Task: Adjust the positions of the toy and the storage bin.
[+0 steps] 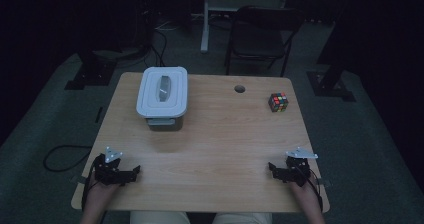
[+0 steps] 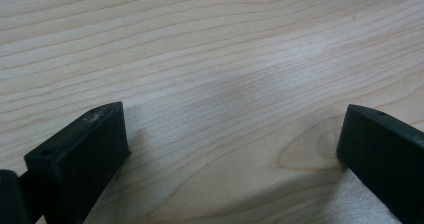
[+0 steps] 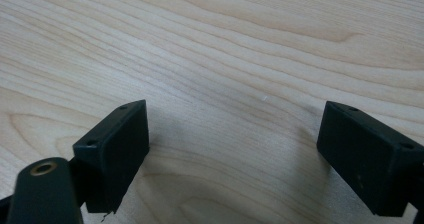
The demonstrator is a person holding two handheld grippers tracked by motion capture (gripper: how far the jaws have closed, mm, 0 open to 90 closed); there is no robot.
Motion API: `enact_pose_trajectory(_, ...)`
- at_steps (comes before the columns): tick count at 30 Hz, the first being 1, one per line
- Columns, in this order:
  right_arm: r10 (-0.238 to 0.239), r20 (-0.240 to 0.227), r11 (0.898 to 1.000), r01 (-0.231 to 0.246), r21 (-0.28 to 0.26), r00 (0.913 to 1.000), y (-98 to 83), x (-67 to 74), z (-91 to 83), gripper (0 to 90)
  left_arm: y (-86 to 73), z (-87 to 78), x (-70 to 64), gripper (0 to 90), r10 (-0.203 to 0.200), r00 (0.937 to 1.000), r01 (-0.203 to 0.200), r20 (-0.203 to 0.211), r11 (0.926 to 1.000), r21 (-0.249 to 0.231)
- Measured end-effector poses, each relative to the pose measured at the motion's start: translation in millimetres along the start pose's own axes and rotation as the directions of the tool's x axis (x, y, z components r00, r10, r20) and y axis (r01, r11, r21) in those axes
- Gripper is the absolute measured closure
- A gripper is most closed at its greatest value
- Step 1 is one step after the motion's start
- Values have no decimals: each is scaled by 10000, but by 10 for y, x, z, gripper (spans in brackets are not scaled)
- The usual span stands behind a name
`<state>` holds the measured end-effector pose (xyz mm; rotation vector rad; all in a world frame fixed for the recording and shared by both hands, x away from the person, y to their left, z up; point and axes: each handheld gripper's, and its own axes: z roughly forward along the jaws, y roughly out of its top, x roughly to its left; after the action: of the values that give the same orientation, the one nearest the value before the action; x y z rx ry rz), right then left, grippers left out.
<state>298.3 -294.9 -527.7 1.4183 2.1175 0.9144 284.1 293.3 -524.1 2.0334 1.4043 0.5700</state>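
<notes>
On table (image 1: 210, 149): one box (image 1: 163, 97), one cube (image 1: 278, 102).

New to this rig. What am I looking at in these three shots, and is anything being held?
No robot arm here: a person holds a two-jaw tool in each hand. The high view looks down on the wooden table, with the left tool and right tool near its front edge. The other two pictures come from cameras riding on each tool, looking along its black jaws at bare wood. On the table sit a lidded grey box and a colour puzzle cube, both far from the tools. Both tools stand open; nothing is held.
</notes>
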Motion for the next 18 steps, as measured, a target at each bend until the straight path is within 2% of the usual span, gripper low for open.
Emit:
enact_pose_trajectory(9, 254, 288, 9997, -254, 7, 9993, 46, 52, 47, 124, 40, 36, 62, 7, -6, 10000, 7, 90, 10000, -41)
enact_pose_trajectory(14, 193, 230, 9998, -193, -15, 9995, 91, 108, 93, 127, 72, 51, 98, 7, 72, 10000, -72, -14, 9999, 84)
enact_pose_trajectory(17, 107, 156, 9999, -107, 11, 9998, 127, 146, 124, 132, 86, 55, 115, 7, 30, 10000, -31, 10, 9999, 111)
enact_pose_trajectory(18, 25, 167, 10000, -26, 64, 9999, 175, 186, 160, 132, 103, 58, 135, 7, -97, 9999, 97, 48, 9999, 113)
